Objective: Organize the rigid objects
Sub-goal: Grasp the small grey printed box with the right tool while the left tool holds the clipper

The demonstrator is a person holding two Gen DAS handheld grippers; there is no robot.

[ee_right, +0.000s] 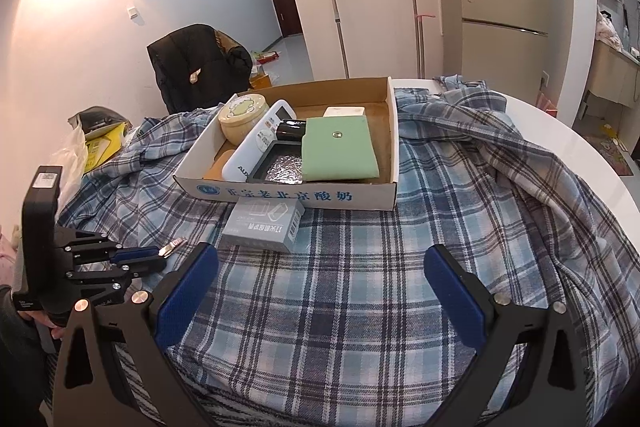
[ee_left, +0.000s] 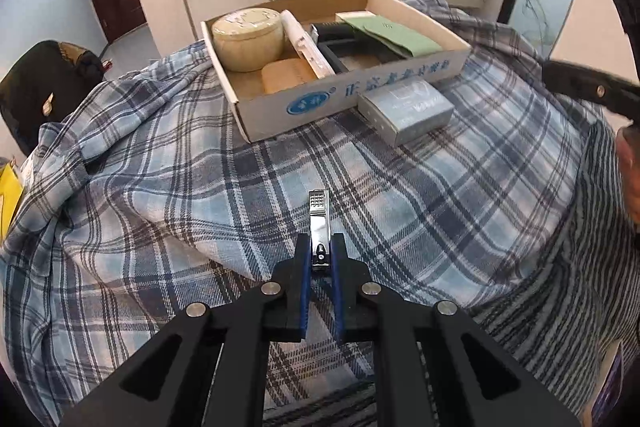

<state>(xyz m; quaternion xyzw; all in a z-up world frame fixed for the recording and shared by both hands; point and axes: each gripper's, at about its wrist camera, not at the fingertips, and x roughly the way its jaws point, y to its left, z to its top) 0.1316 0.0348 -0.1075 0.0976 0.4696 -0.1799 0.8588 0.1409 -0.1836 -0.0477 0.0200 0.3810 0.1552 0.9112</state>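
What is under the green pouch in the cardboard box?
The green pouch overlaps a black tray, a black cylinder and a white item behind. The cardboard box floor beneath it is hidden.

Wrist cams fwd-down, both see box (ee_left: 280, 115)

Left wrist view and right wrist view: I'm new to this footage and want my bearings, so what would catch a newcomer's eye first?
The left gripper is shut on a shiny metal nail clipper above the blue plaid cloth. Behind it, a cardboard box holds a round cream tin, a white remote control and a green pouch, with a small grey carton lying just in front. The right gripper stands wide open and empty.
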